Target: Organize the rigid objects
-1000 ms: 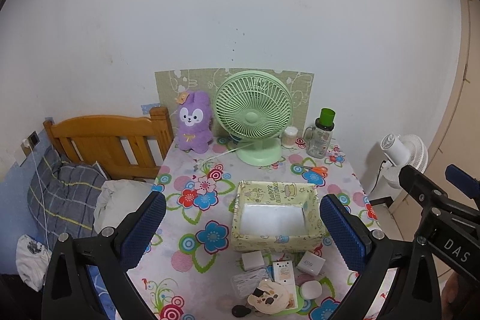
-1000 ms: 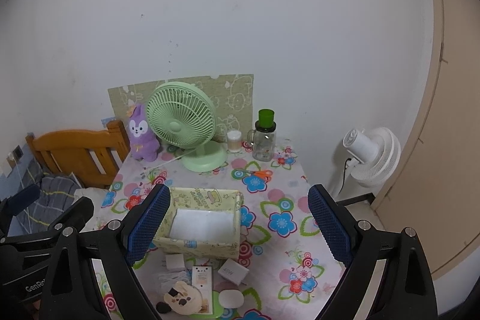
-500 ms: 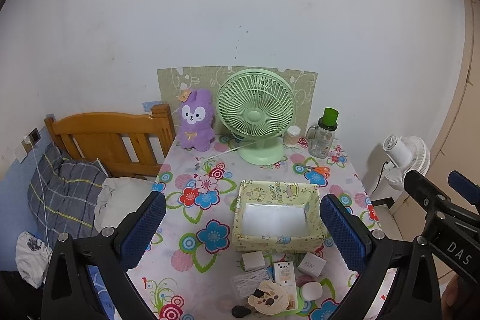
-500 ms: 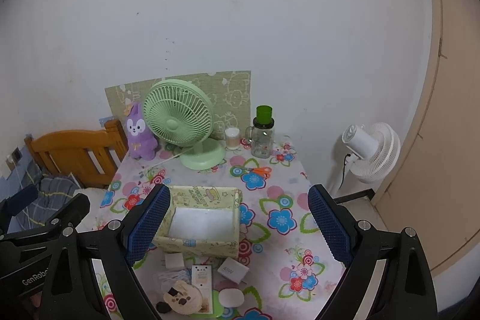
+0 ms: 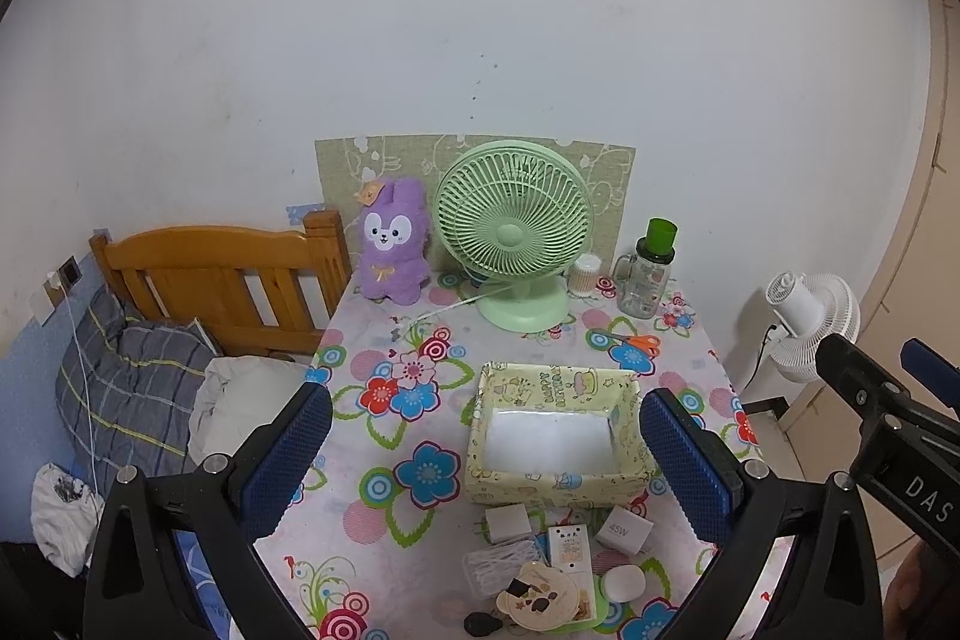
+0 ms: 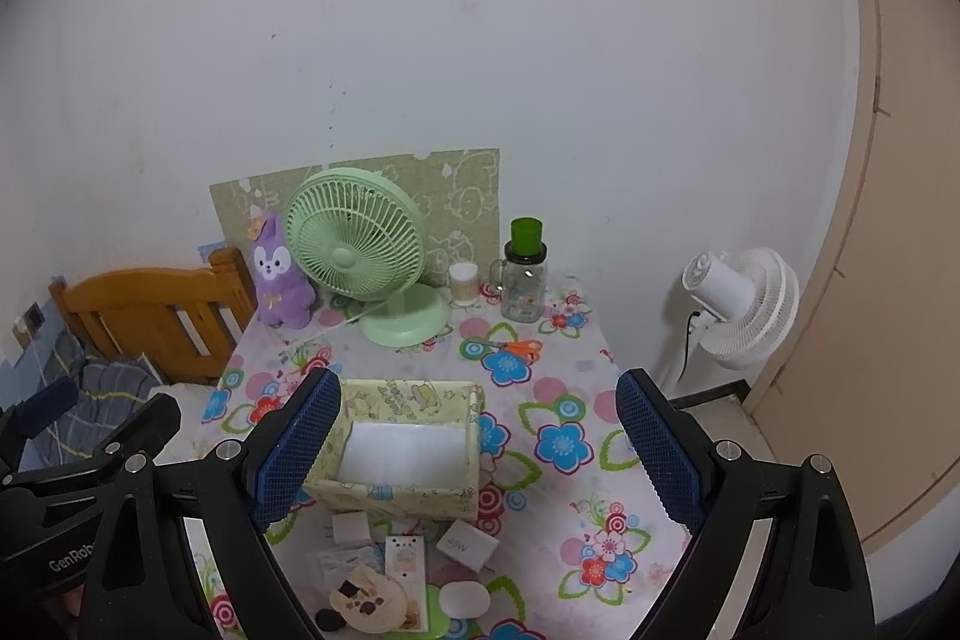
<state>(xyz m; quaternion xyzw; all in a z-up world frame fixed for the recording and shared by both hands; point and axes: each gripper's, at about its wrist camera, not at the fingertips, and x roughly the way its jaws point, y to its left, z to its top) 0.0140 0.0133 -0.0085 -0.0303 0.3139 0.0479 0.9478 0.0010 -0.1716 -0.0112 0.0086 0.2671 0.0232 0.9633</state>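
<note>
A yellow patterned box (image 5: 555, 436) (image 6: 402, 451) stands open and empty on the floral table. In front of it lie small rigid items: two white chargers (image 5: 623, 529) (image 5: 507, 522), a white card (image 5: 569, 547), a bag of white bits (image 5: 498, 565), a round bear-shaped item (image 5: 537, 593), a white oval case (image 5: 624, 583) and a small black piece (image 5: 482, 624). My left gripper (image 5: 483, 466) is open and empty, held high above the table's front. My right gripper (image 6: 480, 451) is open and empty at the same height.
A green desk fan (image 5: 513, 232), a purple plush rabbit (image 5: 393, 244), a small jar (image 5: 584, 274), a green-lidded bottle (image 5: 648, 268) and orange scissors (image 5: 639, 340) stand at the back. A wooden bed frame (image 5: 222, 274) is left, a white floor fan (image 6: 741, 307) right.
Both views have shifted slightly: the table sits a little lower and farther in the frames. Both grippers remain open and empty.
</note>
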